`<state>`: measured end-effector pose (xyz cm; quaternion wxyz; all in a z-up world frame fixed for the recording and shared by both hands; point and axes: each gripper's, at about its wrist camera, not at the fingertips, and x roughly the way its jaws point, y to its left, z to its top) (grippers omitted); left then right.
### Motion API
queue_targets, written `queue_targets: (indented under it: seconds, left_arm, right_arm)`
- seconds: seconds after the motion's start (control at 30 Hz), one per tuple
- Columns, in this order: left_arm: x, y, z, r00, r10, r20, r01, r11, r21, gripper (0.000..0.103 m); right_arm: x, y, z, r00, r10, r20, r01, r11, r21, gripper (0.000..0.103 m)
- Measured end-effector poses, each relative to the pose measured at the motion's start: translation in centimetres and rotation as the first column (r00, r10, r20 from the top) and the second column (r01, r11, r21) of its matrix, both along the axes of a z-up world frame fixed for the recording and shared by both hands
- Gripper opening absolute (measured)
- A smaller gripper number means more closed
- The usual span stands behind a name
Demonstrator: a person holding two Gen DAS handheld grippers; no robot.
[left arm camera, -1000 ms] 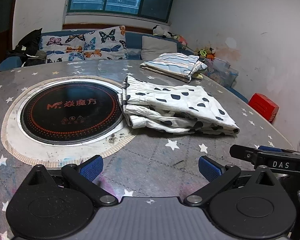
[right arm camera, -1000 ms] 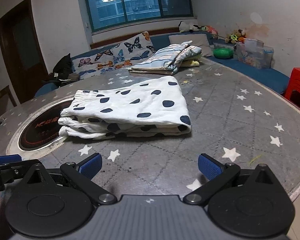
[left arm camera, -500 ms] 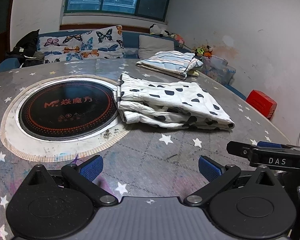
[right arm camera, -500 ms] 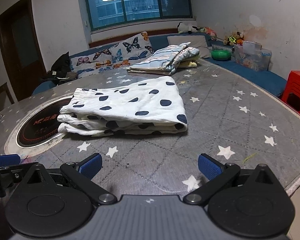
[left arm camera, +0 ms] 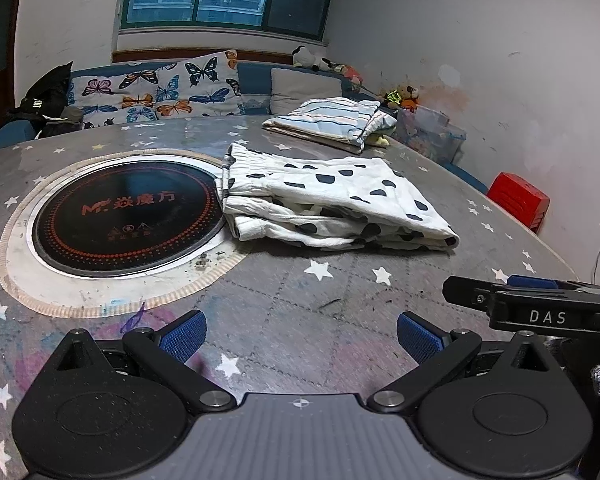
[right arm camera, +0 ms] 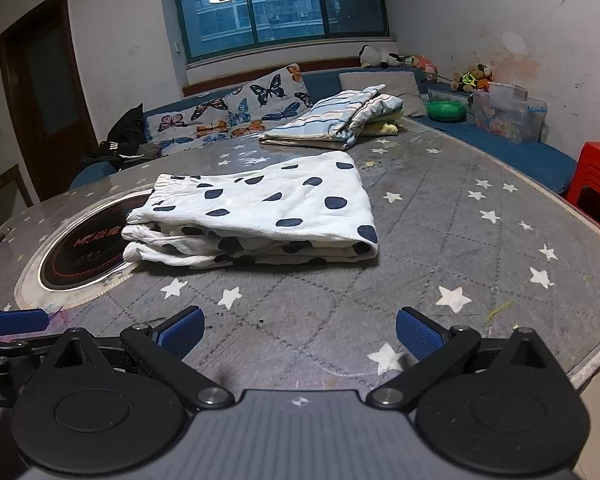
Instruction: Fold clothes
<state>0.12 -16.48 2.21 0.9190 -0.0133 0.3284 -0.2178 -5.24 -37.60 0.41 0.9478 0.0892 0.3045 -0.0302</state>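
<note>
A folded white garment with dark spots (left arm camera: 332, 204) lies on the grey star-patterned table (left arm camera: 284, 312), its waistband end over the rim of the round cooktop. It also shows in the right wrist view (right arm camera: 260, 216). My left gripper (left arm camera: 300, 338) is open and empty, low over the table's near part, well short of the garment. My right gripper (right arm camera: 298, 334) is open and empty, also short of the garment. The right gripper shows from the side in the left wrist view (left arm camera: 532, 304). A folded striped garment (left arm camera: 332, 120) lies at the table's far side.
A black round cooktop (left arm camera: 124, 216) is set into the table left of the garment. A sofa with butterfly cushions (left arm camera: 156, 92) runs behind the table. A red stool (right arm camera: 598, 184) and a clear storage box (right arm camera: 508, 112) stand at the right. The table edge (right arm camera: 592, 364) curves near right.
Both grippers have drawn back from the spotted garment and risen a little, so it looks farther off. The jaws stay open. The garment has not moved.
</note>
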Motion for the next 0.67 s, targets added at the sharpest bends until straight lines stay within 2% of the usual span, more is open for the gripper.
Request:
queue_targets:
  seconds: [0.67]
  left_arm:
    - [0.11, -0.57, -0.14, 1.0, -0.017, -0.003, 0.017, 1.0, 0.008, 0.103]
  right_arm:
    - [0.25, 0.1, -0.08, 1.0, 0.012, -0.003, -0.012, 1.0, 0.0, 0.103]
